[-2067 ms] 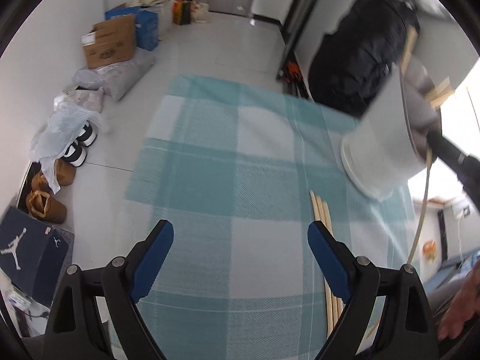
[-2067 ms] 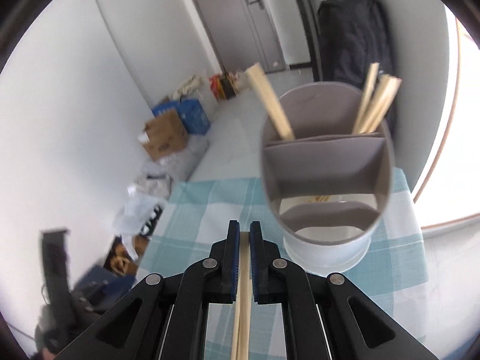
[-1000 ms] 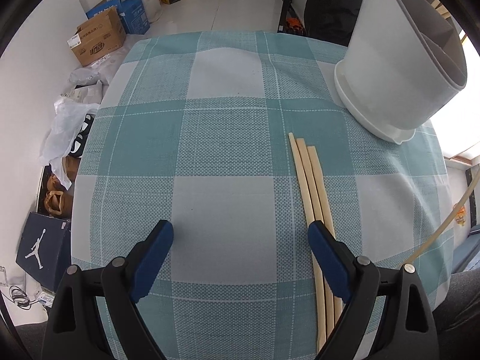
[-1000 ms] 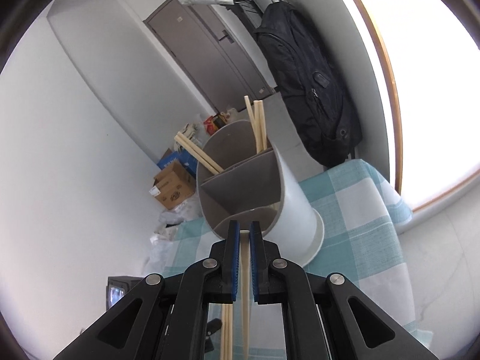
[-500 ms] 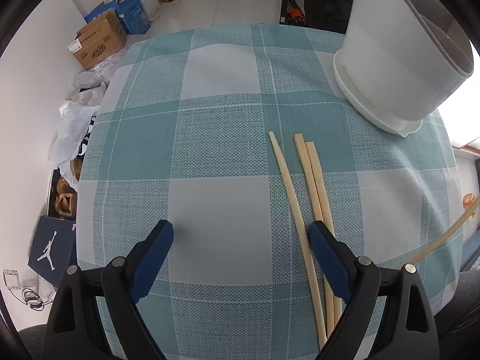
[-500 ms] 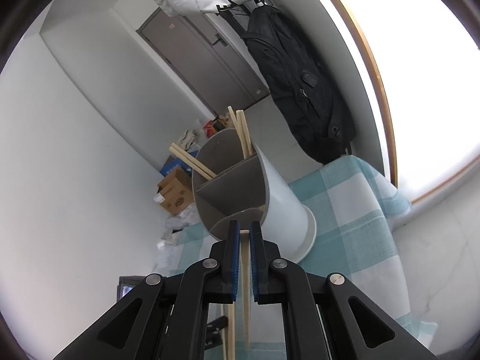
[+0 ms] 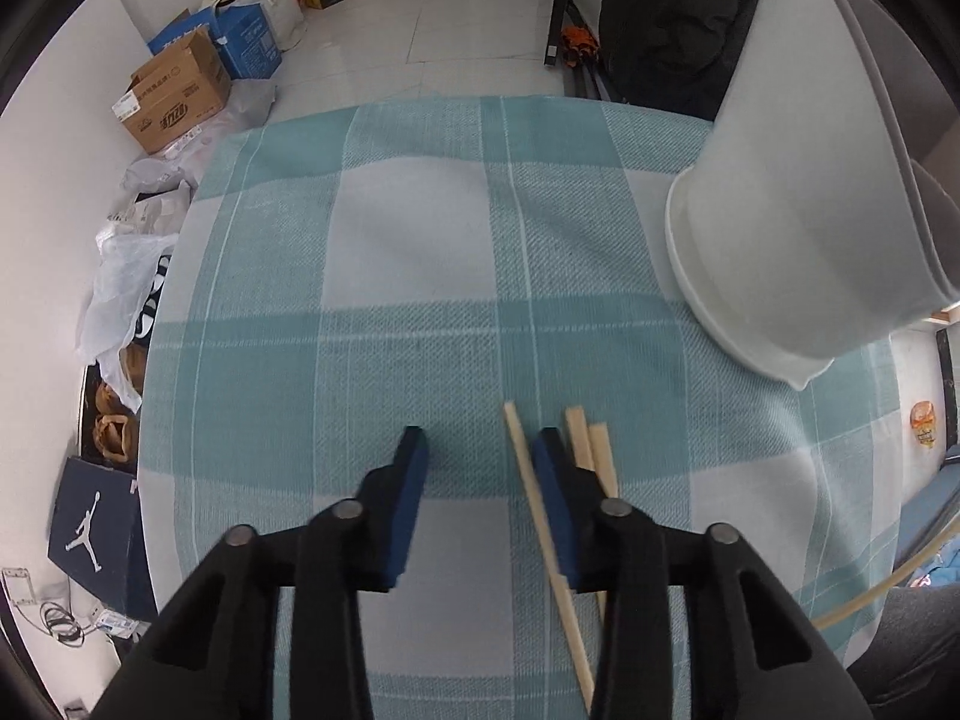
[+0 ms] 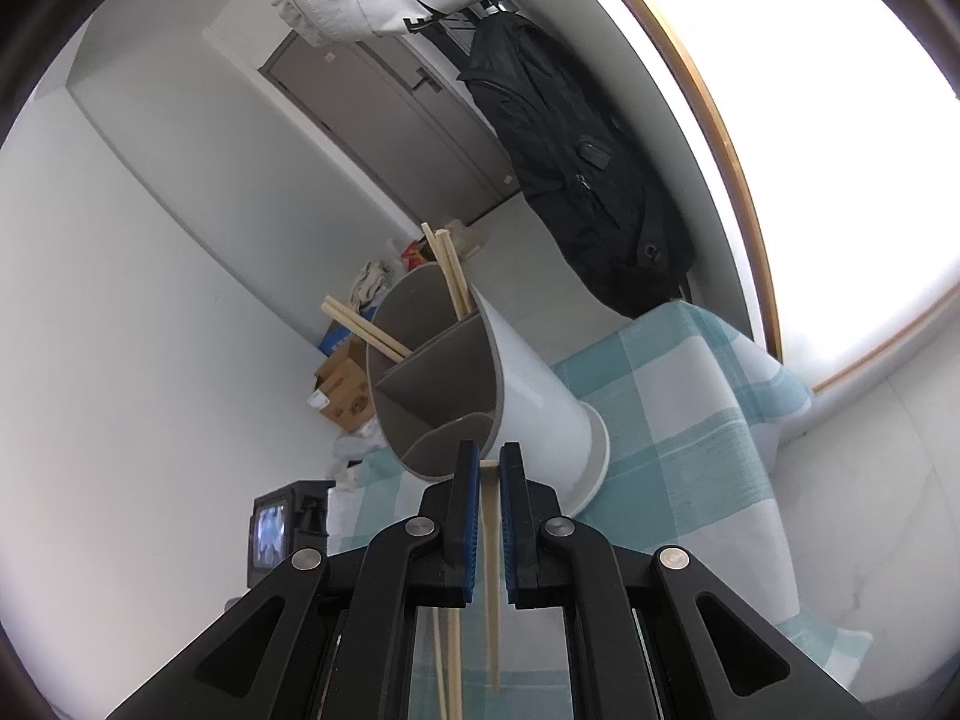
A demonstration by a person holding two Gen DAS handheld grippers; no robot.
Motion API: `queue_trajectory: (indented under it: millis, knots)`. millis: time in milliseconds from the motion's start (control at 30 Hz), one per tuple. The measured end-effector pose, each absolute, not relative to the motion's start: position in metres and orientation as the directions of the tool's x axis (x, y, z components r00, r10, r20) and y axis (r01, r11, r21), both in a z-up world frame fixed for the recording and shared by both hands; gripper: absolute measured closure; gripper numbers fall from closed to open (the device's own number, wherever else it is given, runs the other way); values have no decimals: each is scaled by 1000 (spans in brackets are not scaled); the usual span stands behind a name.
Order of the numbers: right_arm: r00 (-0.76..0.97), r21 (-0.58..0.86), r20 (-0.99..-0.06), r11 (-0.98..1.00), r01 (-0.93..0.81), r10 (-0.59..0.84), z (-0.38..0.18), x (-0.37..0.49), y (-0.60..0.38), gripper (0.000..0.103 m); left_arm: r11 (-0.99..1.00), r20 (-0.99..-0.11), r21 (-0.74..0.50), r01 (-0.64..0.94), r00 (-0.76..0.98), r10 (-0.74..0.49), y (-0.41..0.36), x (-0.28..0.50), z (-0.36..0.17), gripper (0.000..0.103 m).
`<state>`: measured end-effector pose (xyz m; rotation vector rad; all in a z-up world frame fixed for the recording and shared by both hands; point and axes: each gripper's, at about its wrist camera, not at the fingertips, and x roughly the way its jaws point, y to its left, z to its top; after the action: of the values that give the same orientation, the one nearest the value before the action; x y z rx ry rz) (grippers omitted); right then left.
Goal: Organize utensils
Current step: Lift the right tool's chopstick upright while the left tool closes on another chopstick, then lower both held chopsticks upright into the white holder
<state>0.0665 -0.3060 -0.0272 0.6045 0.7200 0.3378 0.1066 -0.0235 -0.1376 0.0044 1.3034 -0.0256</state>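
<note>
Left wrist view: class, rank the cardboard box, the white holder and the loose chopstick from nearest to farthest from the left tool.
1. Chopstick, between the tool's fingers, by the right one.
2. White holder, right, on the checked cloth.
3. Cardboard box, far left, on the floor.

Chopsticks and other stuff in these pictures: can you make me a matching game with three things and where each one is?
Things:
1. chopstick
2. white utensil holder
3. cardboard box

Places:
A. on the floor
B. standing on the checked tablecloth
C. pinched in the right gripper

Pairs: 1-C, 2-B, 3-A
</note>
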Motion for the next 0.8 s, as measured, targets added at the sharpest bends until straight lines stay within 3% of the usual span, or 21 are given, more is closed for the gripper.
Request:
queue_trajectory:
  millis: [100,367,667,800]
  knots:
    - [708,622,-514,779,-81,484,-28,67,-307,97,999,-964,-16,44,265,-27,-27,108,-138,100]
    - [708,606,-521,791,-88,478,-27,69,-304,97,998,-936,-62,5,346,-60,-15,99,-124,103]
    - [719,530,-511,831,-167,470,-13,55,-282,97,992,-783,-126,-7,615,-96,5,47,-46,103]
    - [715,507,-507,838,-204,481,-6,47,-271,97,989,-752,-149,7,648,-118,1,34,-35,103]
